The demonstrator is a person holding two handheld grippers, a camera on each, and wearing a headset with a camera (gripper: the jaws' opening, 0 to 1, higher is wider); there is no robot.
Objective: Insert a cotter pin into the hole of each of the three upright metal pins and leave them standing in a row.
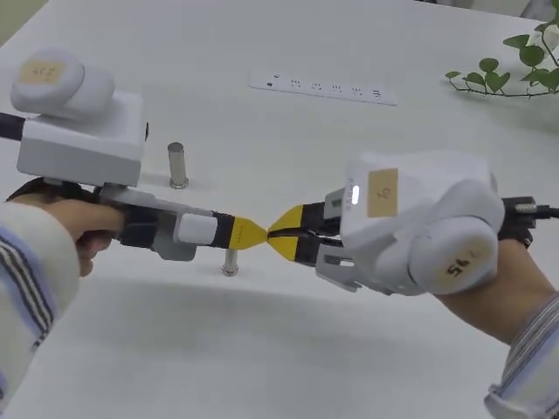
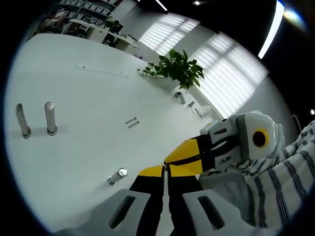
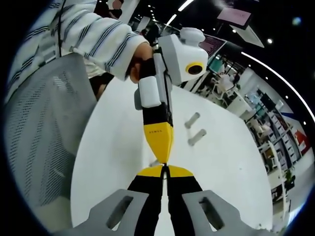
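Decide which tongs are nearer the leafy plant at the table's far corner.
Right. The right tongs come in from the side of the plant; the left tongs reach in from the opposite side, tips meeting in between.

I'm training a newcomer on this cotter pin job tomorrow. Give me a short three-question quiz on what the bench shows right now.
1. True or false: the left hand-held gripper and the right hand-held gripper meet tip to tip above the table.
2. How many metal pins appear in the left gripper view?
3. In the left gripper view, the loose cotter pins lying on the table number: A) one, B) two, C) five.

Key: 1 true; 2 three; 3 B.
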